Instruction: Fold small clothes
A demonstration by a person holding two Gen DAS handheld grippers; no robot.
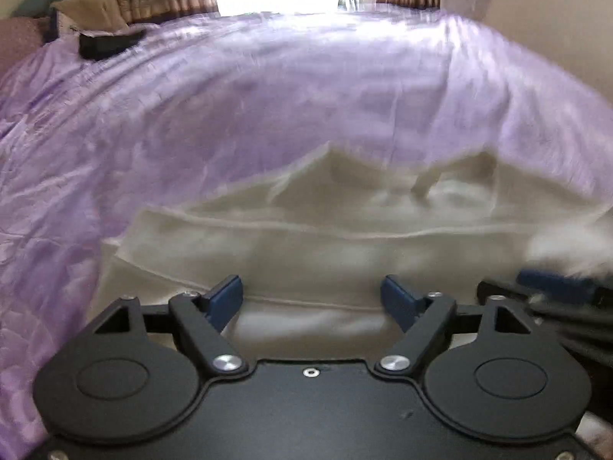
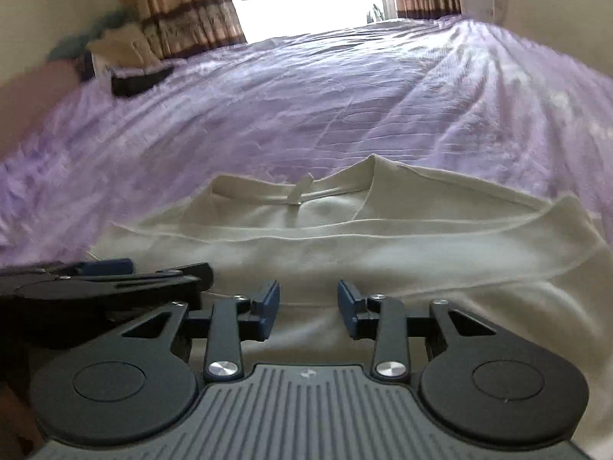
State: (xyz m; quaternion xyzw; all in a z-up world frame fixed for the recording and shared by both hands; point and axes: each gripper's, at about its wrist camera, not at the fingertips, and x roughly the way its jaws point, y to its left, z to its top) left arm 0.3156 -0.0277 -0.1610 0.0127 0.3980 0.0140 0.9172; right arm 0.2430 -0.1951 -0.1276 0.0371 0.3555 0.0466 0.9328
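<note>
On the bed's purple sheet (image 2: 345,88) lies one cream garment (image 2: 383,253), partly folded, with the left gripper (image 1: 312,299) and right gripper (image 2: 308,306) side by side above its near edge, both pairs of fingers spread and holding nothing.

The left gripper (image 1: 312,299) has matte black linkage arms, two round black housings with raised discs, and blue pads (image 1: 226,299) at its fingertips. Silver pivot screws gleam where the arms meet its flat black body, and a small screw sits at the body's front edge between them. The right gripper (image 2: 308,306) has the same black arms, round housings, silver screws and blue pads (image 2: 268,306); behind its screws, though, the body is grey and ribbed with parallel grooves.
</note>
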